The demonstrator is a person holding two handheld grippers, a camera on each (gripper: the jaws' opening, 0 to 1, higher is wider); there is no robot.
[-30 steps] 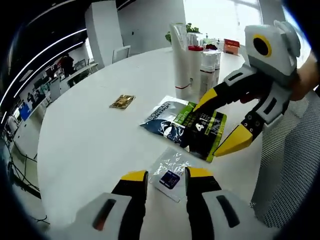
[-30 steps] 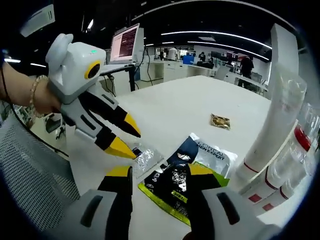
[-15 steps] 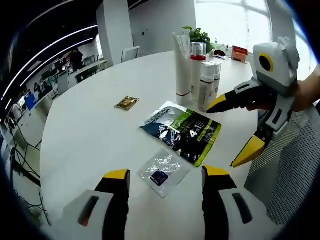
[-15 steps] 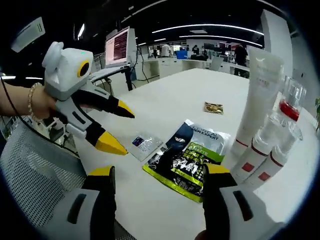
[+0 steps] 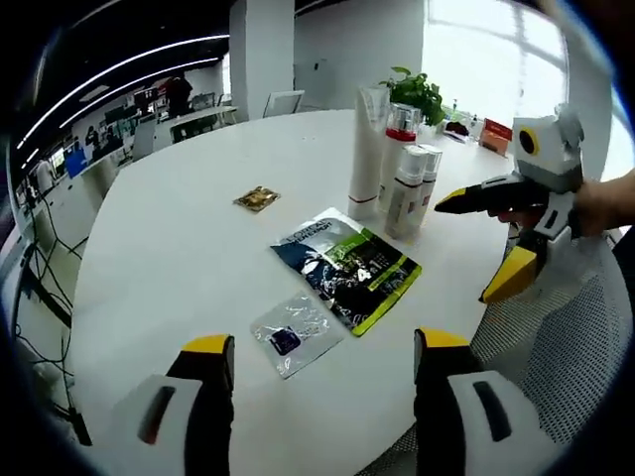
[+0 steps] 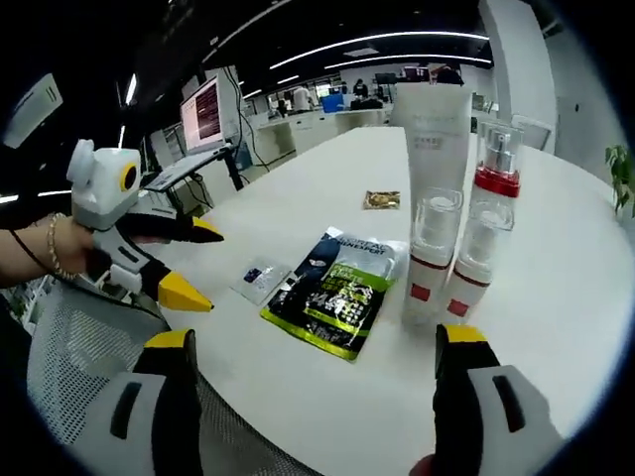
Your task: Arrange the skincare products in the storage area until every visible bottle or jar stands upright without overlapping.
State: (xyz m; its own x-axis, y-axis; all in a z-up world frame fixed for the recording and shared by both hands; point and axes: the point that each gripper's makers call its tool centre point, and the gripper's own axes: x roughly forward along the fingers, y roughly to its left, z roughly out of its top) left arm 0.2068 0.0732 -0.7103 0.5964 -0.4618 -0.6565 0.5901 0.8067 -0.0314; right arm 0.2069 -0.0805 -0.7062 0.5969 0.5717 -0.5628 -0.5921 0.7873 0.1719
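A tall white tube (image 5: 368,139) (image 6: 431,124), a red-capped bottle (image 5: 399,131) (image 6: 493,184) and two clear-capped white bottles (image 5: 406,190) (image 6: 431,260) stand upright in a tight cluster on the white round table (image 5: 169,248) (image 6: 556,228). A black-and-green sachet (image 5: 355,270) (image 6: 333,297) lies flat, overlapping a blue-and-white sachet (image 5: 306,234) (image 6: 349,243). Near them lie a small clear sachet (image 5: 289,334) (image 6: 260,278) and a gold sachet (image 5: 257,198) (image 6: 381,199). My left gripper (image 5: 325,347) (image 6: 198,265) and right gripper (image 6: 316,337) (image 5: 481,243) are both open, empty and clear of everything.
A mesh chair (image 5: 585,337) (image 6: 69,337) sits at the table's near edge. A potted plant (image 5: 417,94) and small boxes (image 5: 493,134) are on the far side. A lit monitor (image 6: 203,114) and office desks lie beyond the table.
Both grippers have pulled back from the sachets and their jaws have spread wider. The products on the table have not moved.
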